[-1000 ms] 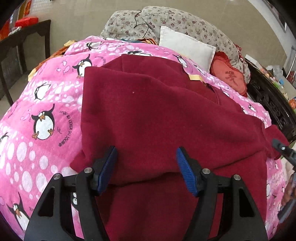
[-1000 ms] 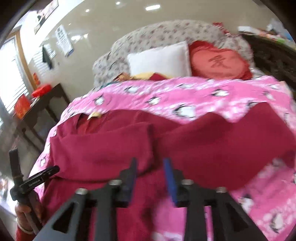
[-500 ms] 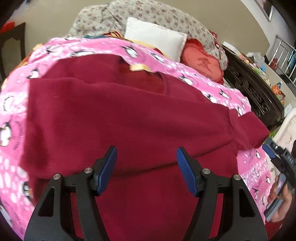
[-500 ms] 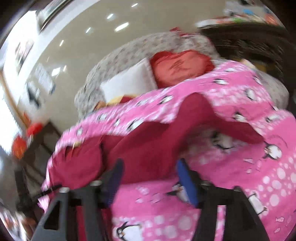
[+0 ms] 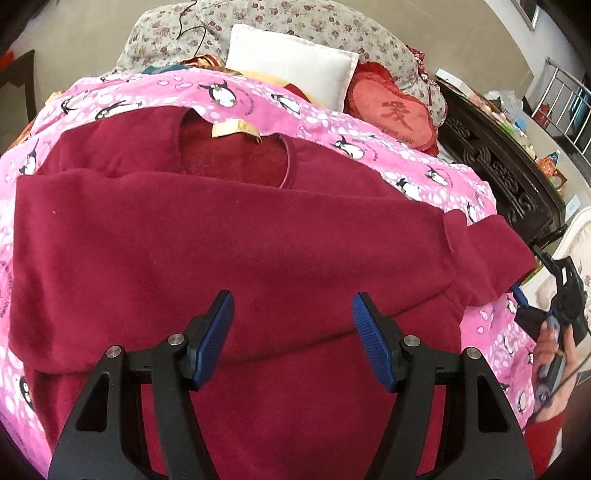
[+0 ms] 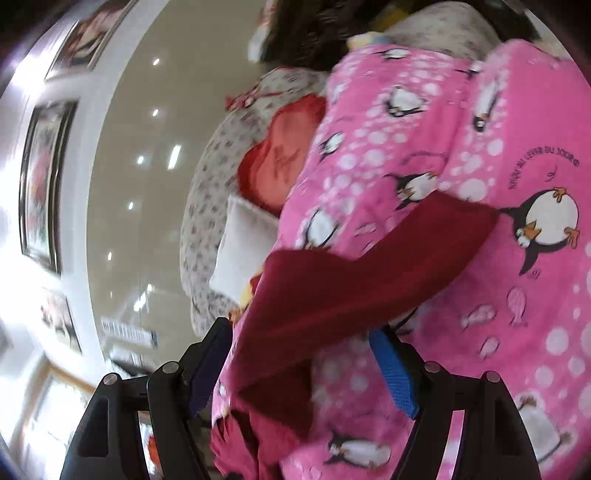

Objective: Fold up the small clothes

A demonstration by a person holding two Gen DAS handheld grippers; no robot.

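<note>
A dark red fleece top [image 5: 236, 240] lies spread on a pink penguin blanket [image 5: 332, 122], neckline and tan label [image 5: 236, 129] at the far side. One sleeve is folded across the body; the other sleeve [image 5: 484, 251] reaches right. My left gripper [image 5: 291, 321] is open and empty, just above the top's lower middle. My right gripper [image 6: 303, 354] is open, rolled sideways, with the red sleeve [image 6: 351, 291] lying between its jaws. It also shows at the right edge of the left wrist view [image 5: 546, 314], beside the sleeve cuff.
A white pillow [image 5: 291, 66], a red heart cushion [image 5: 395, 114] and a floral bolster [image 5: 314, 26] lie at the head of the bed. A dark carved wooden frame [image 5: 509, 173] runs along the right side.
The left gripper has pulled back a little, showing more of the neckline. The right gripper has rolled sideways and closed in on the right sleeve, which now lies between its jaws.
</note>
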